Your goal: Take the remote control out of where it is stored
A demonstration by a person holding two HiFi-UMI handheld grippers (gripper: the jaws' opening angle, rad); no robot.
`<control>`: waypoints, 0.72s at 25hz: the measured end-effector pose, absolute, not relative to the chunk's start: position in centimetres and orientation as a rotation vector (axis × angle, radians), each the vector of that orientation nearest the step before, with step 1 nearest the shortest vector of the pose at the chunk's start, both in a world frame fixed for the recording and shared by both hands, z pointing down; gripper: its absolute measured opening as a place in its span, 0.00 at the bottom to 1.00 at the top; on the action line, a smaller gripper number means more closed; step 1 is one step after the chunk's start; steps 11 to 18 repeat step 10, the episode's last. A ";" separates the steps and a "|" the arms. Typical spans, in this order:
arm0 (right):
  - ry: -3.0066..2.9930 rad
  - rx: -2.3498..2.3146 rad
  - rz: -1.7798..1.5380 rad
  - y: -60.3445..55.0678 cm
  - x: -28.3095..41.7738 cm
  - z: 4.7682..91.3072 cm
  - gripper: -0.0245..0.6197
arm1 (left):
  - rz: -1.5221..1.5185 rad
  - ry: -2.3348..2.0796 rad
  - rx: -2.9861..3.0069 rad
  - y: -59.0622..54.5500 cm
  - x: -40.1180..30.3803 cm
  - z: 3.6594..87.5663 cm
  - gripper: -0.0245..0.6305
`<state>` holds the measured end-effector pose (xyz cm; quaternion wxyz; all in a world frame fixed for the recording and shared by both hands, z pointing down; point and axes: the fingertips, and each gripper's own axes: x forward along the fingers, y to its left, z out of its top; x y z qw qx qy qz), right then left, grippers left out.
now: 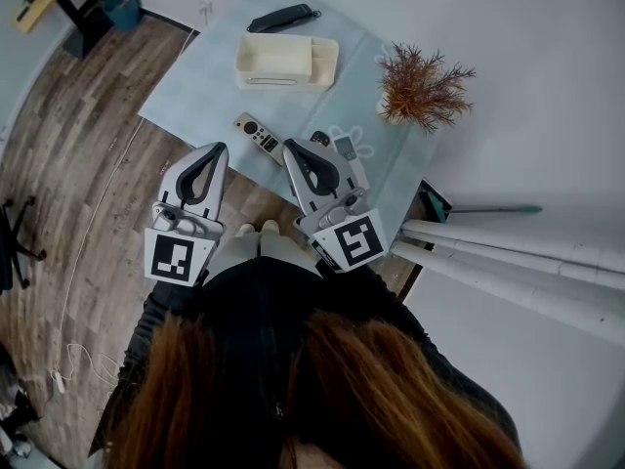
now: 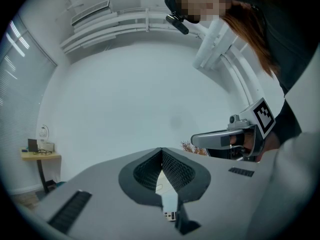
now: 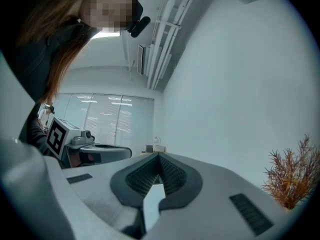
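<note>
Both grippers hang level over the near edge of the tabletop [image 1: 200, 81]: left gripper [image 1: 217, 149] clenched on nothing, right gripper [image 1: 291, 146] clamped empty too. The cream storage box [image 1: 269, 78] sits toward the far edge. Its compartments look bare from here, though I can't see the bottom. The remotes I can spot all lie outside it: a grey remote [image 1: 259, 137] at the near edge between my jaw tips, a black remote [image 1: 283, 17] at the far edge just behind the box.

If one is in there, I'd open first, come down over the rim, pinch across the narrow sides and lift straight up past the wall.

Watch the dried plant [image 1: 422, 86] at the right edge, and two small remotes [image 1: 345, 148] just beside the right gripper
</note>
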<state>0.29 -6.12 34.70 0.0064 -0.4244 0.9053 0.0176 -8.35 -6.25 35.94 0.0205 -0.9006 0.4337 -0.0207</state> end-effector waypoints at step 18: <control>2.826 -1.337 0.046 -6.0 0.9 34.5 0.06 | -0.054 1.346 -2.791 -6.6 -7.8 35.9 0.05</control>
